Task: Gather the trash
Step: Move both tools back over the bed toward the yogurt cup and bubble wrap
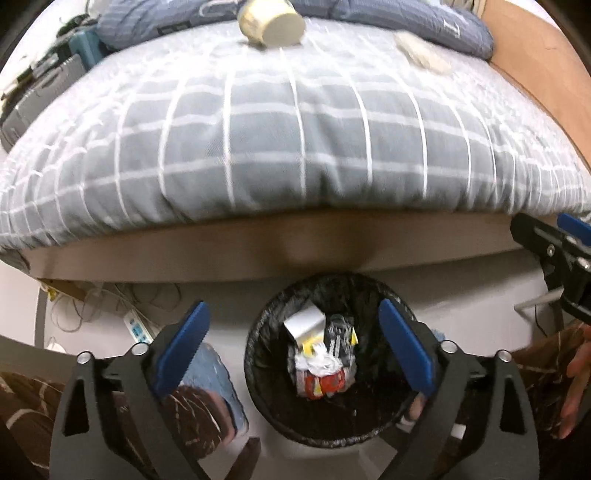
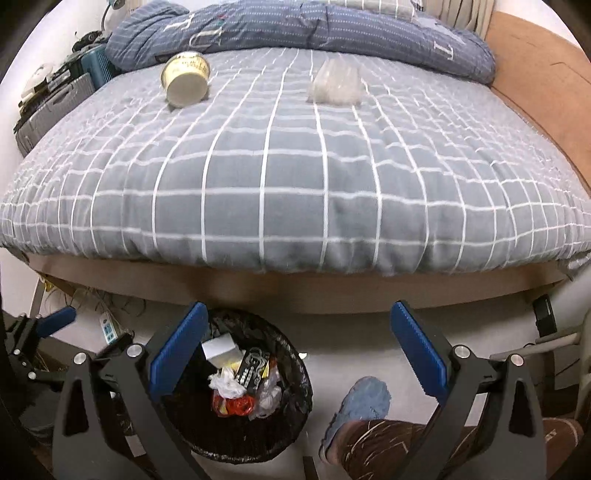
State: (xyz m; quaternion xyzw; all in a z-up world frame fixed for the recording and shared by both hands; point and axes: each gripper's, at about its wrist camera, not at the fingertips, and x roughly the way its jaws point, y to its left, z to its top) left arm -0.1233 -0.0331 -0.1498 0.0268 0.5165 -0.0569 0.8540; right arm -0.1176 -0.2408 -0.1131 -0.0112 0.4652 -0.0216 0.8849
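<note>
A black-lined trash bin stands on the floor at the foot of the bed, holding crumpled wrappers and paper. My left gripper hangs open right above it, with nothing between its blue pads. My right gripper is open and empty too, with the bin below its left finger. A cream paper cup lies on its side on the grey checked bedcover. To its right sits a crumpled clear plastic piece. Both lie far from either gripper.
The brown bed frame runs across just beyond the bin. A power strip and cables lie under the bed at left. A person's blue slipper and patterned trouser leg stand right of the bin. A folded blue quilt sits at the bed's head.
</note>
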